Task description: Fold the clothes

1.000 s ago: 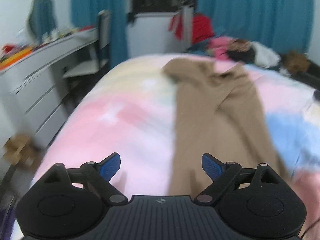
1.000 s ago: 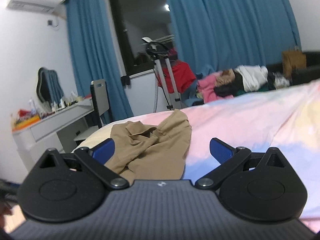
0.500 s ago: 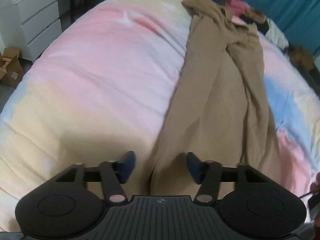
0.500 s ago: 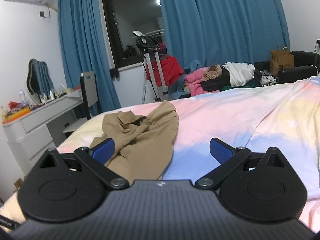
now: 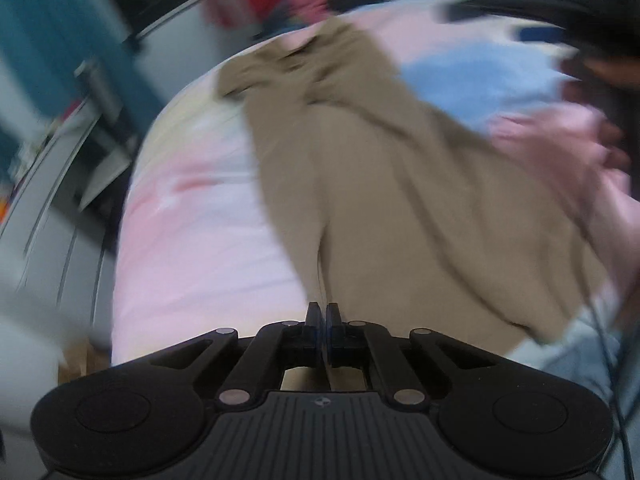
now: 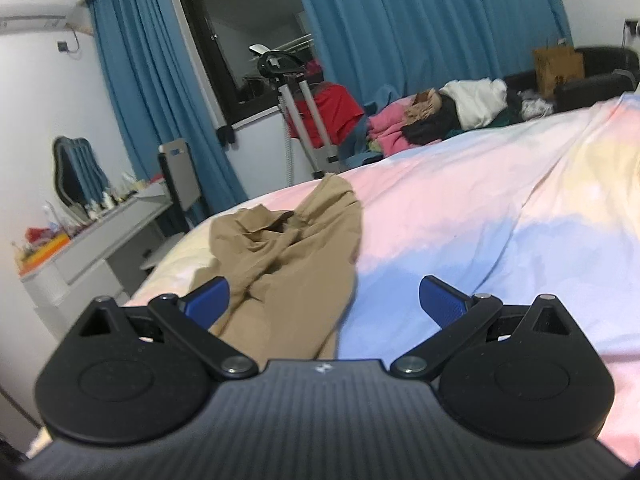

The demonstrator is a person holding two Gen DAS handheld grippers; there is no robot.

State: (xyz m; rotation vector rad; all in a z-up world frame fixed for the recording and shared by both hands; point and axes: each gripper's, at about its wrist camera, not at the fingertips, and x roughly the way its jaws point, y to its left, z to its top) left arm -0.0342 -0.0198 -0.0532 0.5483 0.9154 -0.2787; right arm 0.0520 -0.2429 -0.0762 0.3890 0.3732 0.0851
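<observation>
Left claw (image 5: 322,313) pinching tan trousers (image 5: 384,184)

Left gripper (image 5: 322,312): jaws fully together, fingertips pinched on a fold of tan fabric that rises straight ahead of them. View motion-blurred. Right gripper (image 6: 324,300): jaws spread wide, blue pads (image 6: 442,301) apart, nothing between them. A hand (image 5: 600,80) is blurred, far right of the left jaws.
</observation>
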